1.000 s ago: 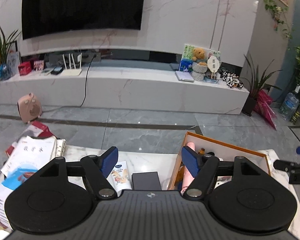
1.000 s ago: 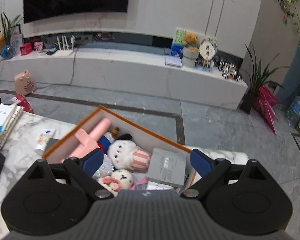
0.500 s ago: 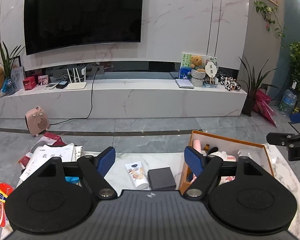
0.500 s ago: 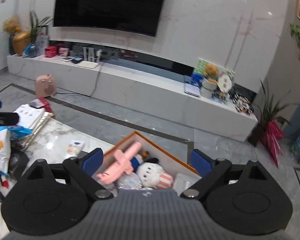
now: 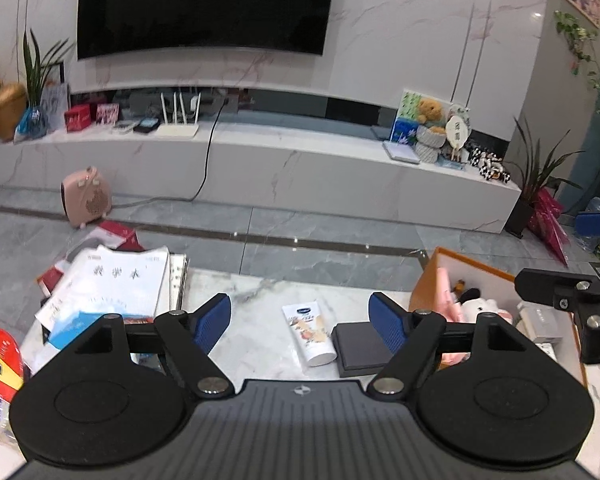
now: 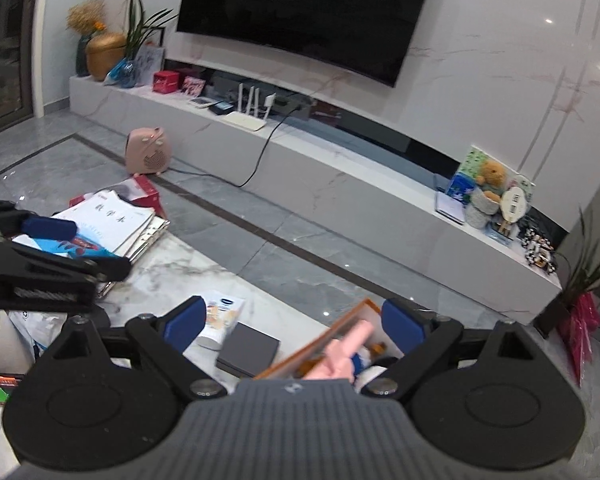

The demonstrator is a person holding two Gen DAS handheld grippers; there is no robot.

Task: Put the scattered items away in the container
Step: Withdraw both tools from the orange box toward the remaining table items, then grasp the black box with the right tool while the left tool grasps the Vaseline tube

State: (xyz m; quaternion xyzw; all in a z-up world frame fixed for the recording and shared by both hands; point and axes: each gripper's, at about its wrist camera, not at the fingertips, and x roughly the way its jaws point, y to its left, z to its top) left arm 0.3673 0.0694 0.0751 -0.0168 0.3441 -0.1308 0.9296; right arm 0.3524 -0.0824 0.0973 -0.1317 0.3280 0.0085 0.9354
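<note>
1. The left gripper (image 5: 300, 316) hangs above the white marble-patterned table (image 5: 256, 304), blue-padded jaws spread wide with nothing between them.
2. The right gripper (image 6: 292, 324) is likewise wide open and empty.
3. The orange-rimmed open box (image 5: 424, 284) stands on the table's right part, holding a pink plastic toy (image 6: 348, 352) and a white plush doll (image 5: 484, 308).
4. Just left of the box lies a flat dark grey case (image 5: 356, 348).
5. A white cream tube (image 5: 310, 332) lies just beside the case, further from the box.
6. A stack of white papers and booklets (image 5: 112, 284) sits well apart from the box, at the table's left end.
</note>
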